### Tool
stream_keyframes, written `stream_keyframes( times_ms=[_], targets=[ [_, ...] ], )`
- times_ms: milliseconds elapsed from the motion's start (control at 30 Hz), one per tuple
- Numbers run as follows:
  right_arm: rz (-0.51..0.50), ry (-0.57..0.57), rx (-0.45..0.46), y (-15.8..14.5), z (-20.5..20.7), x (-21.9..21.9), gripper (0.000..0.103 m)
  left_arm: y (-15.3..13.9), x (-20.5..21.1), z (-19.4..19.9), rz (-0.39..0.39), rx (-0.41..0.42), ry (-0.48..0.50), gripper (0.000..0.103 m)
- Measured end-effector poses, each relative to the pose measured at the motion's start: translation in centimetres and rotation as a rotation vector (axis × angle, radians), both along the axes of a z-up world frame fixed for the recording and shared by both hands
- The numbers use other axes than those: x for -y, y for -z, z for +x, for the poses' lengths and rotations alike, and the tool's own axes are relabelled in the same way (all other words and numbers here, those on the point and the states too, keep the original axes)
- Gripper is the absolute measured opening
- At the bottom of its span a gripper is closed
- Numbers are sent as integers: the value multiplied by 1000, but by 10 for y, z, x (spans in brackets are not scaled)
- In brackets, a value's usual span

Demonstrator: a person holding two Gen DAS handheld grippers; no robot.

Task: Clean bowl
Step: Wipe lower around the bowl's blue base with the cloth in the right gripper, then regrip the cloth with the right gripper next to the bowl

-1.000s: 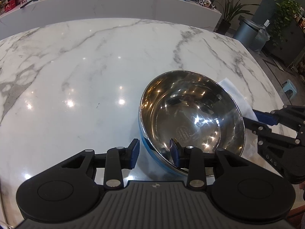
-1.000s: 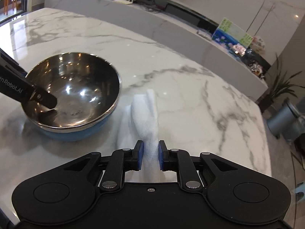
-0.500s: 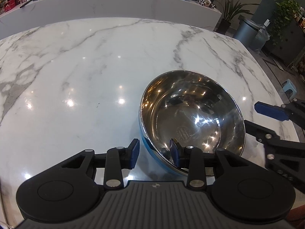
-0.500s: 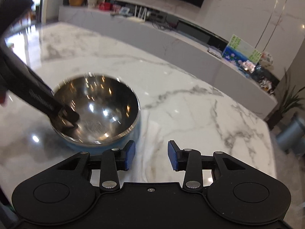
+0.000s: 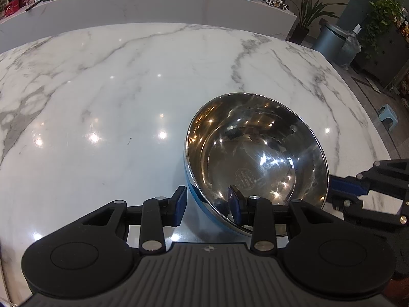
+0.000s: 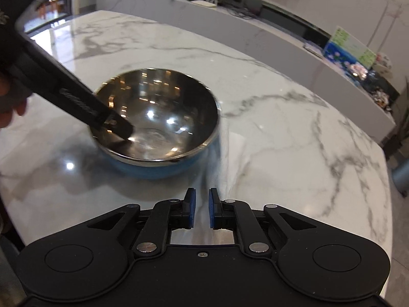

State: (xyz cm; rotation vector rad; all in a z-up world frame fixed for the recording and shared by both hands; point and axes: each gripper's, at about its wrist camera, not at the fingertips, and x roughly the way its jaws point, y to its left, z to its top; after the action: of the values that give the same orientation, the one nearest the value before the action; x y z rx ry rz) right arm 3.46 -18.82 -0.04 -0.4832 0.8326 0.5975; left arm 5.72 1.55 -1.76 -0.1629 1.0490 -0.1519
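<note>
- The left gripper (image 5: pixel 206 206) is spread wide and straddles the near wall of the bowl (image 5: pixel 255 158), one blue pad (image 5: pixel 179 204) outside the rim, the other inside; the pads do not visibly press the wall, so it grasps nothing
- In the right wrist view one left finger (image 6: pixel 102 117) reaches down into the bowl (image 6: pixel 158 122) at centre left of the frame
- The right gripper (image 6: pixel 200 211) has its pads drawn close with a thin gap between them; nothing is seen in the gap, and whether it pinches anything cannot be told
- The bowl, steel inside and blue outside, stands on the marble table (image 5: pixel 115 89), lower right of the left wrist frame
- In the left wrist view the right gripper (image 5: pixel 340 192) sits just beside the bowl at the right edge, partly cut off
- A pale sheet (image 6: pixel 236 140) right of the bowl is motion-blurred and hard to make out
</note>
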Motion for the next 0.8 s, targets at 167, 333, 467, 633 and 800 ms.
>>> stream_keyframes(
  times_ms=[167,333,467,633,800],
  targets=[
    [-8,23,15,2,0,1,35,-5,-2,2,-2,-4,3,34],
    [-5,62,4,7,7,5,36,-4,-1,4,-3,-5,4,34],
    [22,93,-47,16,13,9,36,-3,0,6,-4,-5,5,34],
    [23,123,-54,17,15,9,36,-2,1,9,-7,-5,4,34],
    [77,140,-12,2,15,16,53,-5,-1,0,-7,-5,3,34]
  ],
)
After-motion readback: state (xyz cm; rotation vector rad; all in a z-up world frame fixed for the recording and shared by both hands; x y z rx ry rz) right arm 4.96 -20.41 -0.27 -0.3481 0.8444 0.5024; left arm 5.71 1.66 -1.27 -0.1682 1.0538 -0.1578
